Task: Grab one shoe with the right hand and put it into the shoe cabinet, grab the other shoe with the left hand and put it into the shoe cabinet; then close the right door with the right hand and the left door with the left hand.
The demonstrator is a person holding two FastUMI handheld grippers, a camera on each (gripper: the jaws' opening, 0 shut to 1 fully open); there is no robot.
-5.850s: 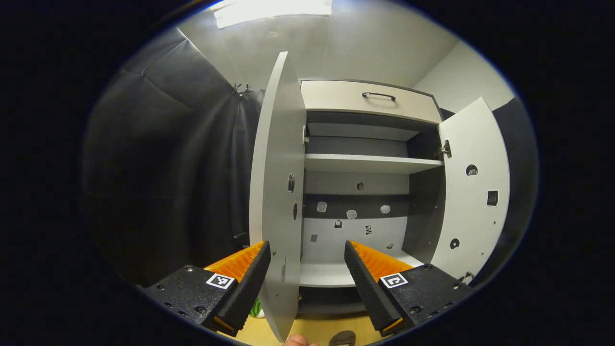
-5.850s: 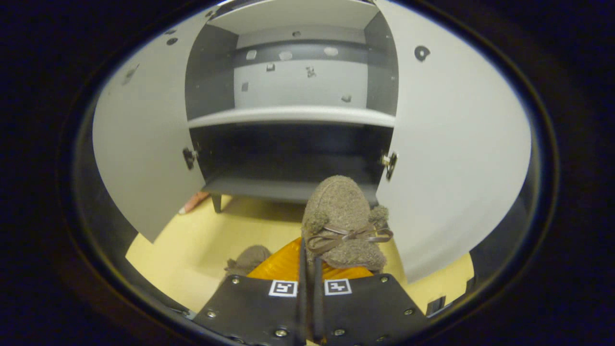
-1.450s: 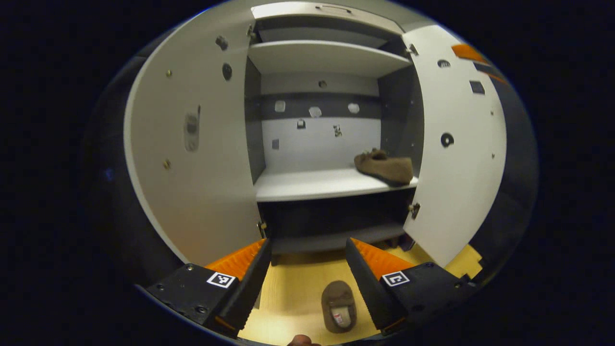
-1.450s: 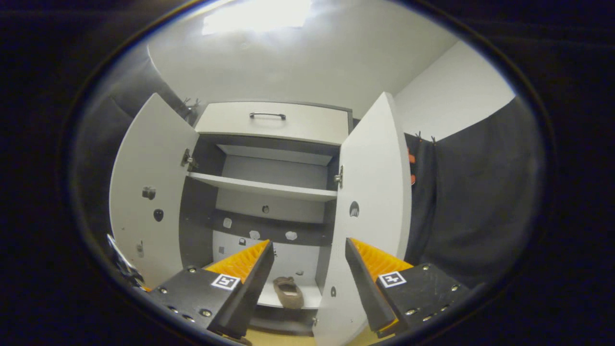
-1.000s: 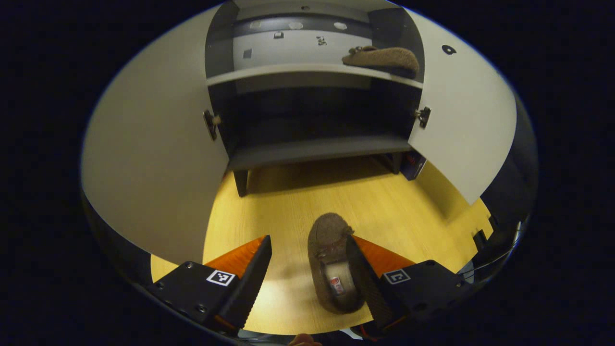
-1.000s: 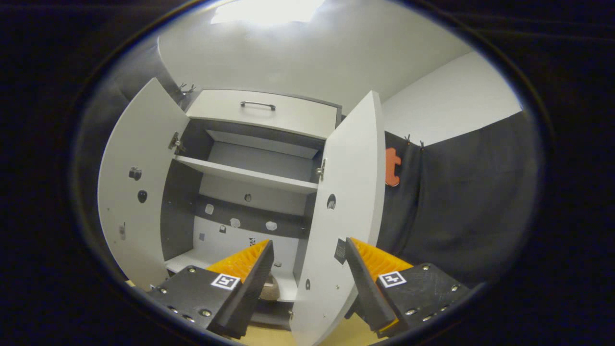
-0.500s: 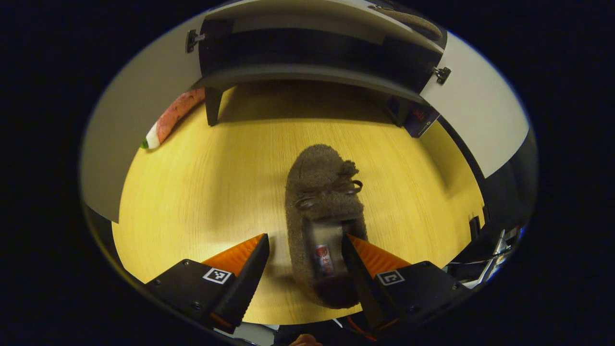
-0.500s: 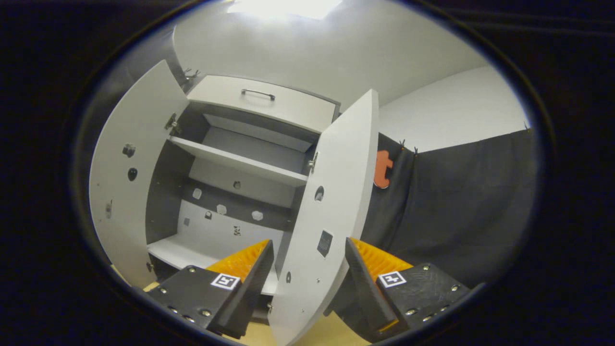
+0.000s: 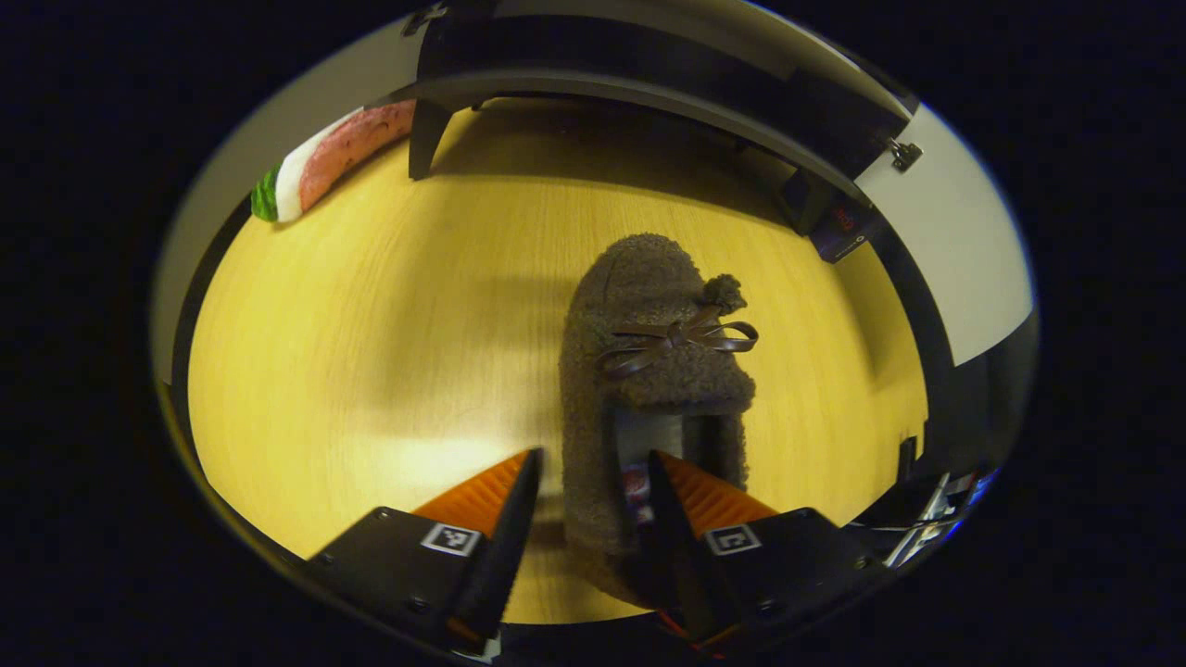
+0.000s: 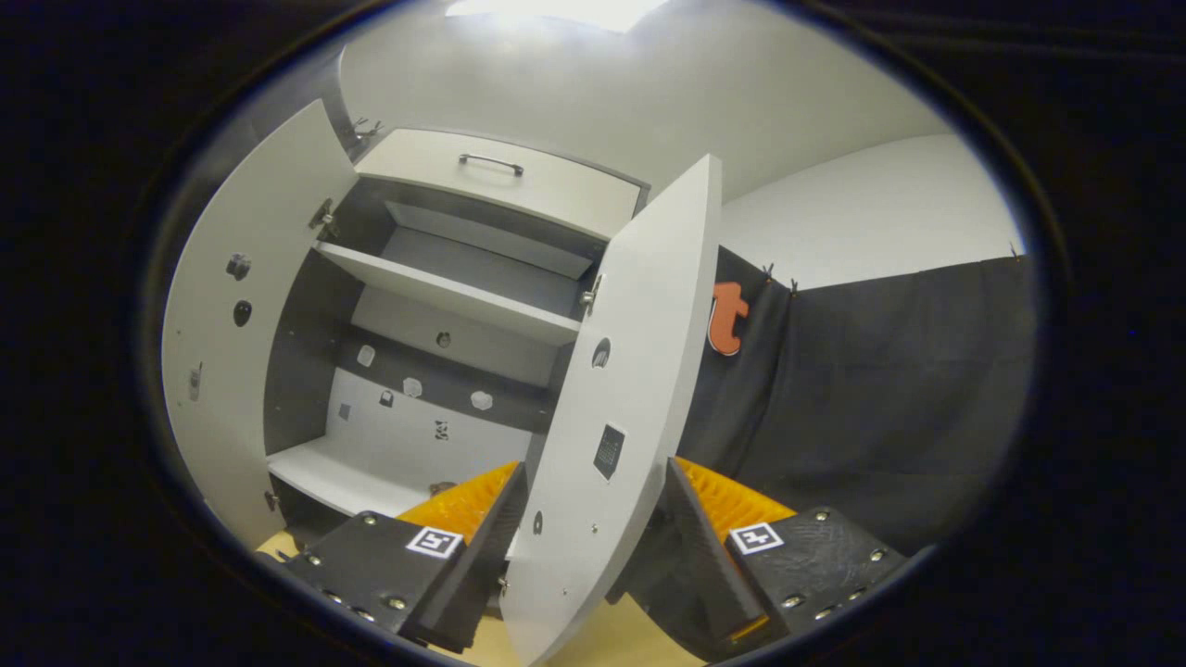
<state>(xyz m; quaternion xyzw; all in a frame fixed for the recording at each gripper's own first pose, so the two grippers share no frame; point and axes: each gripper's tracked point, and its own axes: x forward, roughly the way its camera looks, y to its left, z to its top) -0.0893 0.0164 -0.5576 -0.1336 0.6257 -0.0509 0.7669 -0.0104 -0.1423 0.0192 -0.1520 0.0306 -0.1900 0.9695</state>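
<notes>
Straddling the heel of the brown fuzzy shoe (image 9: 649, 371) on the yellow floor (image 9: 371, 324), the left gripper (image 9: 586, 482) has one finger outside the heel wall and one inside the opening, jaws spread, contact unclear. Right gripper (image 10: 593, 500) hangs spread, right door (image 10: 621, 389) edge between its fingers, shoe cabinet (image 10: 445, 306) open.

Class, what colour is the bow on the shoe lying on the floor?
Dark brown, on a fuzzy brown shoe; the bow shows best in the left gripper view.
</notes>
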